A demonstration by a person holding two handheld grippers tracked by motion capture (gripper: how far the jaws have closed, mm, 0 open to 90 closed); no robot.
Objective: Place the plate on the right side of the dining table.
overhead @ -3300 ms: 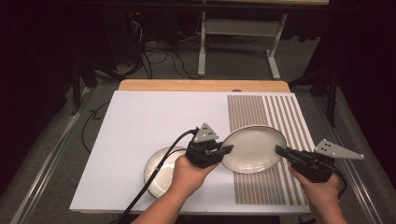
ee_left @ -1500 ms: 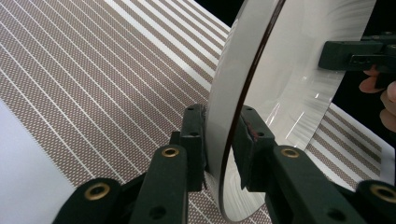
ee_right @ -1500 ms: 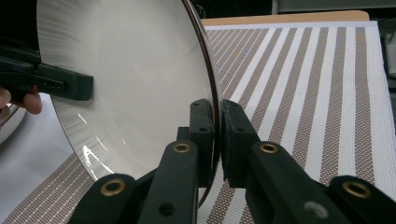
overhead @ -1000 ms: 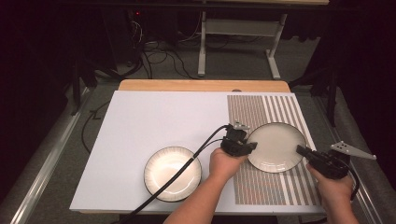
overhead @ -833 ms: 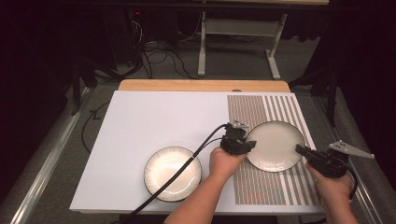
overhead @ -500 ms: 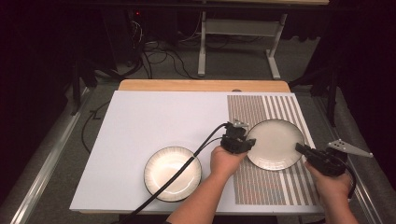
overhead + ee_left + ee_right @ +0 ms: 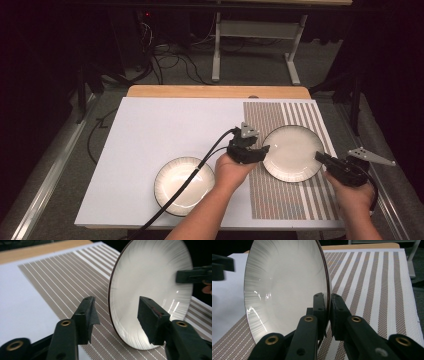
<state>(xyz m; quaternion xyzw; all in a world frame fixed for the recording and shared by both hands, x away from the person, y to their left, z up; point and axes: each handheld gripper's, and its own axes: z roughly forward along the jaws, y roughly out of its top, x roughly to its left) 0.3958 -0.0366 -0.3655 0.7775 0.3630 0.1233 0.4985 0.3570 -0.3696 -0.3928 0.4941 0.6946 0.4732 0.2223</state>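
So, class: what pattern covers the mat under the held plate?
Brown and white stripes on the mat, clearest in the right gripper view, beside the plate.

We see wide bare stretch of white table (image 7: 150,125) at far left, free for hand to pass; second plate (image 7: 184,185) blocks near-left part; cable (image 7: 200,167) crosses it; held plate (image 7: 292,152) covers middle of striped mat (image 7: 280,200), right gripper (image 7: 320,156) at its rim; mat's near strip open; left gripper (image 7: 262,149) jaws just parted, plate rim between them
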